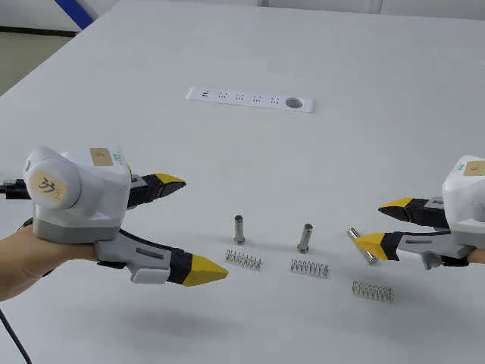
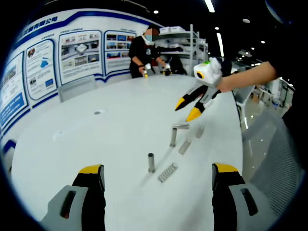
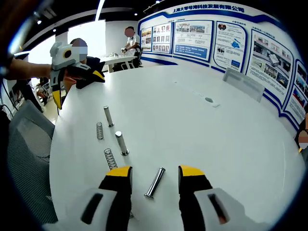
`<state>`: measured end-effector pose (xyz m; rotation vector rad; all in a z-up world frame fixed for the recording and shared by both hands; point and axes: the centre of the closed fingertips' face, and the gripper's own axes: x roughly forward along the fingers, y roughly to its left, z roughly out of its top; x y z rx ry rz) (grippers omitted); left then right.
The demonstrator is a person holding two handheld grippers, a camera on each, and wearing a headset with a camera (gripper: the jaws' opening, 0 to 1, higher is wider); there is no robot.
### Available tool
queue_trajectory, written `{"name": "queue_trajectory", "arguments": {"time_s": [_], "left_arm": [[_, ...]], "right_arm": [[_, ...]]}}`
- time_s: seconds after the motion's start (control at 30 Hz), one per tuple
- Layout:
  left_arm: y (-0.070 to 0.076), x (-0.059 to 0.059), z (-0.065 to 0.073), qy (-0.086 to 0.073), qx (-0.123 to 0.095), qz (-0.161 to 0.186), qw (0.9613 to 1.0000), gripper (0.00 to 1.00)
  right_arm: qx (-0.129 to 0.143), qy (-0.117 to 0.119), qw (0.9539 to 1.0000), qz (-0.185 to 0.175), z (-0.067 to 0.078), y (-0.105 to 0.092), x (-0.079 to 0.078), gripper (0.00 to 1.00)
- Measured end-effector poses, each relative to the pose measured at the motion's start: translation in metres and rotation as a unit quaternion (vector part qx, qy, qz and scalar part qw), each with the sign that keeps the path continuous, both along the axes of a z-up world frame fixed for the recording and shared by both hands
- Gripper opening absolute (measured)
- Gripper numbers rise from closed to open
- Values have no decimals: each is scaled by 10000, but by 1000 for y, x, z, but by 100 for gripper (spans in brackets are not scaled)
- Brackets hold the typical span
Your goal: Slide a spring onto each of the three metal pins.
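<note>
White table (image 1: 341, 152), pretty bare, with a power strip (image 1: 249, 99) sunk into it up toward the far edge. The gripper views catch showroom walls with blue poster boards, and a couple of people at another table way in the back.

All the task stuff sits in a row down by the near edge of the surface. Two of the metal pins stand upright, the left pin (image 1: 239, 229) and the middle pin (image 1: 305, 238). The third pin (image 1: 354, 236) is lying on its side further toward the right edge. Each one has a spring near it on the near-edge side: left spring (image 1: 243, 260), middle spring (image 1: 310, 268), right spring (image 1: 373, 291). All three lie flat, none on a pin yet.

Over at the left end of the row the left gripper (image 1: 189, 226) hovers above the surface, jaws spread wide, nothing in them. At the other end the right gripper (image 1: 381, 224) has its jaws apart too. Its own view shows the fallen pin lying between the two yellow tips with a gap on each side, so not clamped.
</note>
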<state>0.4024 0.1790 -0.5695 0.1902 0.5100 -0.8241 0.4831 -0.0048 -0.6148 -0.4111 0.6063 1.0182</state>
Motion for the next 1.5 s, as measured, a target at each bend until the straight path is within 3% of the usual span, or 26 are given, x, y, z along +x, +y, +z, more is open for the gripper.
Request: {"name": "queue_trajectory", "arguments": {"time_s": [0.2, 0.63, 0.9, 1.17, 1.23, 1.37, 1.5], "left_arm": [[4, -1, -1, 20, -72, 102, 9999, 94], [3, 2, -6, 57, -109, 113, 9999, 92], [6, 3, -4, 48, -103, 153, 9998, 92], [9, 1, -5, 57, -64, 167, 9998, 92], [8, 0, -4, 57, -62, 134, 9999, 92], [7, -1, -3, 67, -78, 92, 9999, 92], [6, 0, -3, 69, -59, 52, 9999, 92]], "right_arm": [[-133, 178, 9996, -193, -12, 5, 4, 34], [-541, 557, 9949, -637, -32, -3, 13, 25], [-798, 764, 9923, -563, -43, -5, 9, 21], [-810, 858, 9913, -575, -48, 0, 10, 19], [-886, 712, 9926, -423, -48, 2, 10, 19], [-925, 765, 9917, -455, -48, 3, 7, 15], [-812, 939, 9897, -707, -47, 2, 6, 13]]}}
